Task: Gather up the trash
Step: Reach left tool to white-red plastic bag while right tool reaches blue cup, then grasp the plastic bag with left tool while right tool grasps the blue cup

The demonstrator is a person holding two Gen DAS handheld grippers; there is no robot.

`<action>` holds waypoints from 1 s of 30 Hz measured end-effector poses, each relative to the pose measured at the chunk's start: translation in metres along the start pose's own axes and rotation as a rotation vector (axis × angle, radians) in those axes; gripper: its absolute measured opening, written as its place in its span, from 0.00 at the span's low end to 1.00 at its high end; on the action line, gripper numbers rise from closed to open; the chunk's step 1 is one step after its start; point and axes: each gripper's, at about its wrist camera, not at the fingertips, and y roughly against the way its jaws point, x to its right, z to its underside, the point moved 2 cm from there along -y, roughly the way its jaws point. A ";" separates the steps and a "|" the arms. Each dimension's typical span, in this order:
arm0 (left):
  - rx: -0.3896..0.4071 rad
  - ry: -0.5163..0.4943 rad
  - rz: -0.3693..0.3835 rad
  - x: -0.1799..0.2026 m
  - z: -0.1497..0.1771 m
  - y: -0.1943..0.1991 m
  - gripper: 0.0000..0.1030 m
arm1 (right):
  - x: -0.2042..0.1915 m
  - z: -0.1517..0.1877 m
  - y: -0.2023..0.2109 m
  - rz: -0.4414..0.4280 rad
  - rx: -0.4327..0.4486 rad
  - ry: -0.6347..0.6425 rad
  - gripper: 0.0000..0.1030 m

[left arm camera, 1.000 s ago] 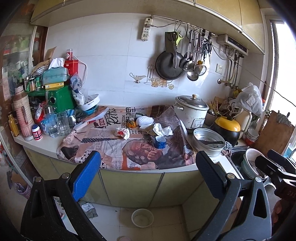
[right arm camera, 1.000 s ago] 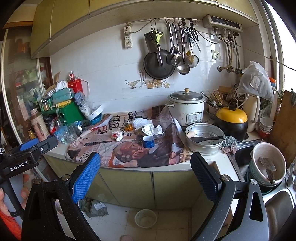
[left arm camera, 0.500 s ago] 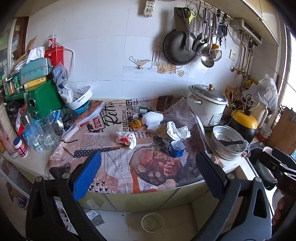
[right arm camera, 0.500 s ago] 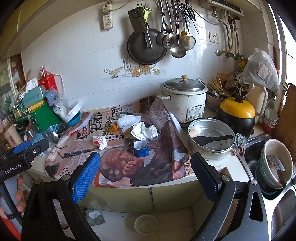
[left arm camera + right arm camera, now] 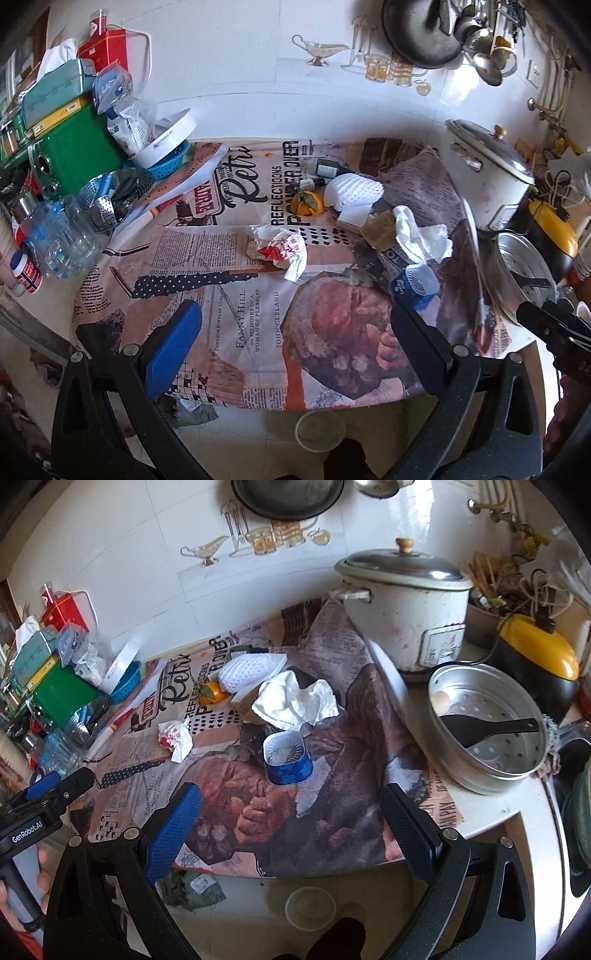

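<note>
The printed cloth (image 5: 258,295) on the counter carries most of the lettering. Ahead of the open left claw (image 5: 295,347), between its fingers, it reads "FANNY HILL OR MEMOIRS OF A WOMAN OF PLEASURE", "JOHN CLELAND" and "PENGUIN POPULAR CLASSICS". Farther ahead stand "Retr", "REFLECTIONS" and "POWER OVER". In the right wrist view the left claw's body (image 5: 27,829), off to the left of the right claw (image 5: 291,827), bears "GenRobot.AI". Just right of the right claw, the cloth's edge (image 5: 437,805) shows "PAY".
</note>
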 end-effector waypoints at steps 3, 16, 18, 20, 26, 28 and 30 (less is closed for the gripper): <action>-0.038 0.033 -0.043 -0.006 -0.009 -0.034 1.00 | 0.003 -0.011 -0.033 -0.034 -0.065 0.031 0.93; -0.149 0.118 -0.090 -0.022 -0.038 -0.174 0.82 | 0.006 -0.025 -0.153 -0.093 -0.300 0.101 0.72; -0.161 0.127 -0.091 -0.022 -0.041 -0.186 0.79 | 0.005 -0.023 -0.160 -0.097 -0.316 0.102 0.71; -0.168 0.140 -0.094 -0.024 -0.042 -0.196 0.76 | 0.005 -0.023 -0.164 -0.093 -0.322 0.106 0.65; -0.193 0.158 -0.060 -0.025 -0.039 -0.209 0.45 | 0.002 -0.026 -0.170 -0.068 -0.313 0.126 0.58; -0.185 0.144 -0.050 -0.025 -0.038 -0.206 0.37 | 0.003 -0.025 -0.166 -0.066 -0.298 0.128 0.58; -0.178 0.121 -0.042 -0.024 -0.036 -0.200 0.33 | 0.003 -0.025 -0.160 -0.066 -0.287 0.126 0.58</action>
